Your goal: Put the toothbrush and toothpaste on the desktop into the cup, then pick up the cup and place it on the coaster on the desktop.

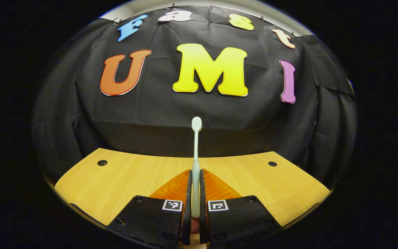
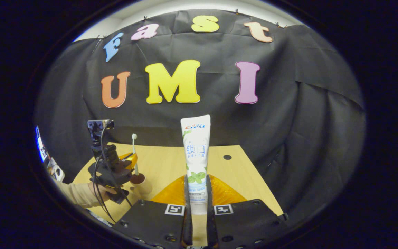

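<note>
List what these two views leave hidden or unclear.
1. Left gripper view: pale slim toothbrush, lower end hidden inside the left gripper.
2. Right gripper view: white toothpaste tube, lower end hidden inside the right gripper.
3. Right gripper view: tan cup, too small to tell whether the toothbrush enters it.

Pale mint-white toothbrush [image 1: 195,162], white toothpaste [image 2: 196,162] tube with green leaf print, light wood-grain table [image 1: 123,180], cup [image 2: 138,180] perhaps tan with dark inside

Toothbrush [image 1: 196,152] upright, pale; toothpaste [image 2: 196,162] tube upright, white.
</note>
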